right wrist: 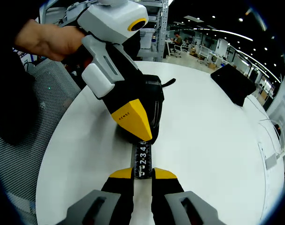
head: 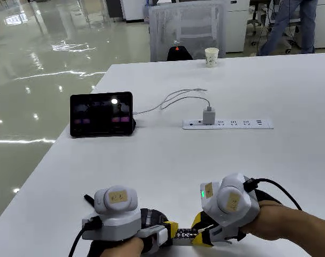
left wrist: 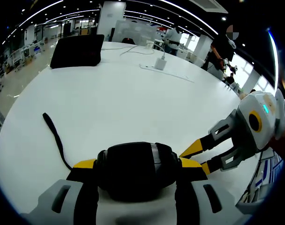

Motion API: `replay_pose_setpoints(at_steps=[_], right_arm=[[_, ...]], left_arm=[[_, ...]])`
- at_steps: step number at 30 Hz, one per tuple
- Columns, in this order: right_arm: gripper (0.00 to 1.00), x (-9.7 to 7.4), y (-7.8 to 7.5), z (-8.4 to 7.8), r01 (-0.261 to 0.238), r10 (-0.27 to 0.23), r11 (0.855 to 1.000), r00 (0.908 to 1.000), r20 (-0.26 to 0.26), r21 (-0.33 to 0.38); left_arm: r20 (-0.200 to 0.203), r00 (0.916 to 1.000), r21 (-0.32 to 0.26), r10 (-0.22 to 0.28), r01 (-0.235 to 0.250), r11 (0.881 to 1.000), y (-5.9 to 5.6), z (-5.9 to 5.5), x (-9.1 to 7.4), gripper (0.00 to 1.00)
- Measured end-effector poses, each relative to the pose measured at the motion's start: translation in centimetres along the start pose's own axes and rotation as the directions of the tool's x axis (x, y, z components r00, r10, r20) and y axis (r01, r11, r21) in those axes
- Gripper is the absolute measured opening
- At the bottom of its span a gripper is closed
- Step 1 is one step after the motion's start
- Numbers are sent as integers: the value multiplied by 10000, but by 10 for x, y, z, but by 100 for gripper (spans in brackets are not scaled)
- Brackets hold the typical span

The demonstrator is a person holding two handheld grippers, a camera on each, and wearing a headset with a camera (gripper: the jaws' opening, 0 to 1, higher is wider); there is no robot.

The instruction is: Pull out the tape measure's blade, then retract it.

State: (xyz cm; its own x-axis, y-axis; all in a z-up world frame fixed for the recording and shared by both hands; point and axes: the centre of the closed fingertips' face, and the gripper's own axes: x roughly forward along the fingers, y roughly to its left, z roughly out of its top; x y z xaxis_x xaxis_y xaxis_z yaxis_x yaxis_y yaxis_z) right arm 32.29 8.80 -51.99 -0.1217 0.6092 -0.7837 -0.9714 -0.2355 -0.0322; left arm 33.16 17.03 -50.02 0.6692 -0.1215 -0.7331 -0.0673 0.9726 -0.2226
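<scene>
The black tape measure case (left wrist: pixel 135 171) sits between the yellow fingertips of my left gripper (left wrist: pixel 137 164), which is shut on it. Its black wrist strap (left wrist: pixel 55 138) trails on the white table. A short length of black blade (right wrist: pixel 142 157) with white numbers runs out of the case (right wrist: pixel 149 101). My right gripper (right wrist: pixel 143 173) is shut on the blade's end. In the head view both grippers meet at the table's near edge: left gripper (head: pixel 161 231) on the case (head: pixel 151 219), right gripper (head: pixel 196 233) on the blade (head: pixel 184 234).
A dark tablet (head: pixel 101 113) stands at the left of the table (head: pixel 167 160). A white power strip (head: pixel 227 123) with a charger (head: pixel 208 115) and cable lies mid-table. A paper cup (head: pixel 211 56) is at the far edge, with a chair and a person (head: pixel 291 24) behind it.
</scene>
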Motion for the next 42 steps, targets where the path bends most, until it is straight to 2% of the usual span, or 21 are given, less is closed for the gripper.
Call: replay_pose_setpoints(at_steps=[21, 42], right_arm=[[10, 17, 0, 19, -196, 200, 9997, 9991, 368, -109], [11, 22, -2, 25, -305, 318, 9992, 9983, 486, -269]], left_arm=[[-22, 10000, 35, 40, -40, 10000, 0, 0, 0, 61], [10, 10000, -56, 66, -66, 10000, 0, 1, 1, 62]])
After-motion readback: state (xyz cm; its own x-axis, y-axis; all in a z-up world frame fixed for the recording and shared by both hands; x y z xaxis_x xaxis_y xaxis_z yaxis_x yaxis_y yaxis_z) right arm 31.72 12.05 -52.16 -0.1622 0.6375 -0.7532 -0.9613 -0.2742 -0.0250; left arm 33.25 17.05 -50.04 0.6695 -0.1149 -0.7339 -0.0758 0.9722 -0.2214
